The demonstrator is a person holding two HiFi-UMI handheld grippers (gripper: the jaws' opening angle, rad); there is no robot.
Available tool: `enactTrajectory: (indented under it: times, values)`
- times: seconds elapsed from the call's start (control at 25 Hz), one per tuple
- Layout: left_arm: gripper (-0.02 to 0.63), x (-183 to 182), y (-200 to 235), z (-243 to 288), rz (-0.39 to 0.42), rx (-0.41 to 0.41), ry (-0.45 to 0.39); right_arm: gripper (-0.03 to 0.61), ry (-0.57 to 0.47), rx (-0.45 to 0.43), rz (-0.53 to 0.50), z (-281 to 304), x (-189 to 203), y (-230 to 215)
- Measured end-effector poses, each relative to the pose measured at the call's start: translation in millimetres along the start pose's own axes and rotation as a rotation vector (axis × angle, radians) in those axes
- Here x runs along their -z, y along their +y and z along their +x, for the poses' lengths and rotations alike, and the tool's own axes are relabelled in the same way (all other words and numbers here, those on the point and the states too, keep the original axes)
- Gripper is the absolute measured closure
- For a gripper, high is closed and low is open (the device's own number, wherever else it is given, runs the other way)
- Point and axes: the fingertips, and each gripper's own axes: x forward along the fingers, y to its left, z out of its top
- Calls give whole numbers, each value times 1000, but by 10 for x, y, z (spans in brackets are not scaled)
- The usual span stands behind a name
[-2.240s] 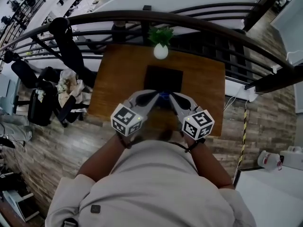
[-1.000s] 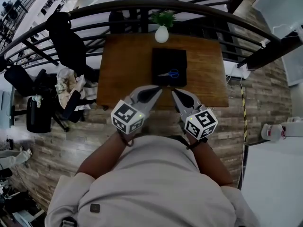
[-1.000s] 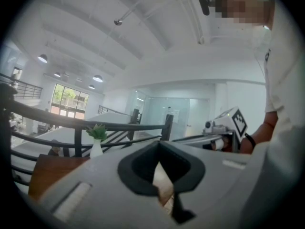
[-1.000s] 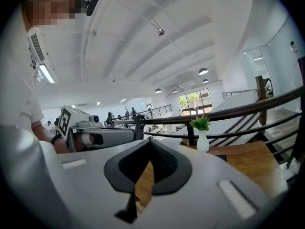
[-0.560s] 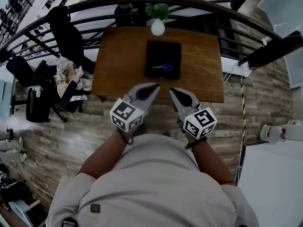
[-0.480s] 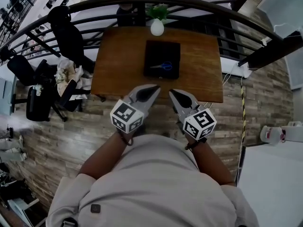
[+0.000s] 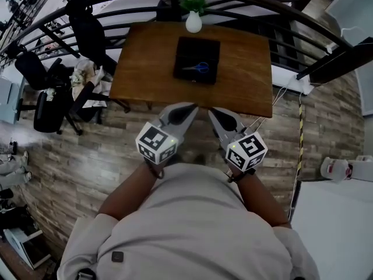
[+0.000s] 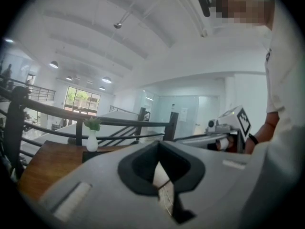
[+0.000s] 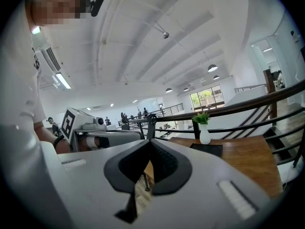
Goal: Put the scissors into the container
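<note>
Blue-handled scissors (image 7: 197,68) lie inside the black container (image 7: 183,69) on the wooden table (image 7: 145,69). Both grippers hang close to my body, short of the table's near edge and above the floor. The left gripper (image 7: 189,106) is shut with nothing in it, its jaws meeting at the tip in the left gripper view (image 8: 159,144). The right gripper (image 7: 213,111) is shut and empty too (image 9: 148,142). The right gripper view shows the container (image 9: 206,150) far ahead as a low dark slab; the scissors are hidden there.
A white vase with a green plant (image 7: 193,21) stands at the table's far edge, against a dark curved railing (image 7: 274,7). Black office chairs and bags (image 7: 70,80) crowd the floor left of the table. Wooden floor (image 7: 192,136) lies between me and the table.
The table with the container has slid away from the grippers in the head view as I back off. Both grippers keep their shut pose. The scissors stay in the container.
</note>
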Motion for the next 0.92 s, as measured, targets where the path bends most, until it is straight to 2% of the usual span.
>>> enactTrajectory:
  times: [0.32,0.92]
  values:
    - [612,7,-316,-32,5,-9,-1,574,-8,-14,-1,-291,23,106]
    - [612,46,-488,-100,11,-2,3,574,-14,-14,4,-434,59,211]
